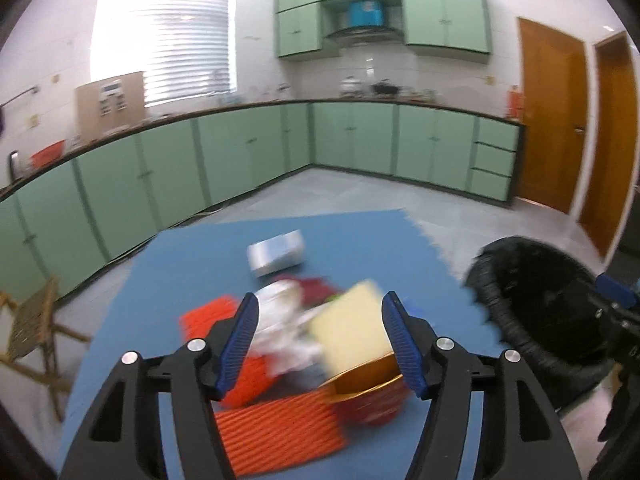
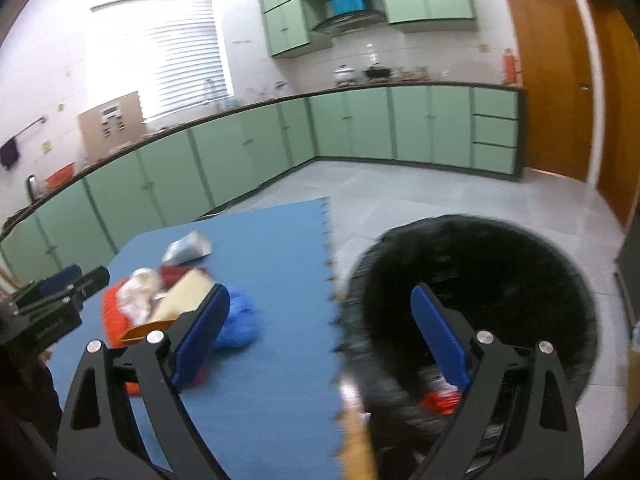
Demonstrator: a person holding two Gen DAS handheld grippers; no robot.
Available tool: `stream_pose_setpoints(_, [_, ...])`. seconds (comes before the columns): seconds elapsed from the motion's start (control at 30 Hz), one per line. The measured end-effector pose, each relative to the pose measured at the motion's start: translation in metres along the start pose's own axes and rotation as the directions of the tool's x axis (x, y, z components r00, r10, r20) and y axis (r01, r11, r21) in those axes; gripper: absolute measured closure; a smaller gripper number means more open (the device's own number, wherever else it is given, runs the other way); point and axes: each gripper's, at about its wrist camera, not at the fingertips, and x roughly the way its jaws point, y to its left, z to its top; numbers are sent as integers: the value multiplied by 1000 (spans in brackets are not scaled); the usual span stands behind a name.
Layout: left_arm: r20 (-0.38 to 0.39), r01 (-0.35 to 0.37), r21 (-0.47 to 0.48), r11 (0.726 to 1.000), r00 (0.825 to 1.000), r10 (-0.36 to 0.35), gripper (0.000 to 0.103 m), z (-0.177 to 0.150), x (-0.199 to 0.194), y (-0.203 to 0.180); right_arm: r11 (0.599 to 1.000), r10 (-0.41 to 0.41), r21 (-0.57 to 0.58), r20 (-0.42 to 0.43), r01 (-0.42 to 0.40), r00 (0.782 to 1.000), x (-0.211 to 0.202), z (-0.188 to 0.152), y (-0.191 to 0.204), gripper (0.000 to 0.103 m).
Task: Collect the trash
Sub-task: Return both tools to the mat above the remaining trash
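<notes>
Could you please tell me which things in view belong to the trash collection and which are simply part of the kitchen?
For the job:
trash pile
silver packet
blue bag
black bin
left gripper, open
right gripper, open

Just there:
blue mat
green cabinets
wooden doors
wooden stool

Motion-blurred trash pile (image 1: 304, 340), bin rim (image 2: 360, 280)
</notes>
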Motion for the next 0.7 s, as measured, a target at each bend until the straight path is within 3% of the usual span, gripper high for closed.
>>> stream_pose_setpoints(0.2, [-54, -95, -46, 994, 994, 92, 39, -32, -4, 49, 994, 88, -64, -27, -89, 996, 15, -12, 57, 14])
stream_pose_setpoints(0.37, [-81, -130, -64, 989, 989, 125, 39, -46, 0, 63, 981, 156, -107, -70, -162, 985, 29, -27, 95, 14])
stream_pose_setpoints(0.53, [-117, -142, -78, 987, 984, 133, 39, -61, 6, 78, 967, 164, -180, -103, -181, 981, 41, -42, 120, 13])
stream_pose_setpoints(0.7, [-149, -153, -80, 985, 979, 140, 38, -72, 12, 83, 967, 159, -179, -130, -181, 979, 54, -48, 125, 13])
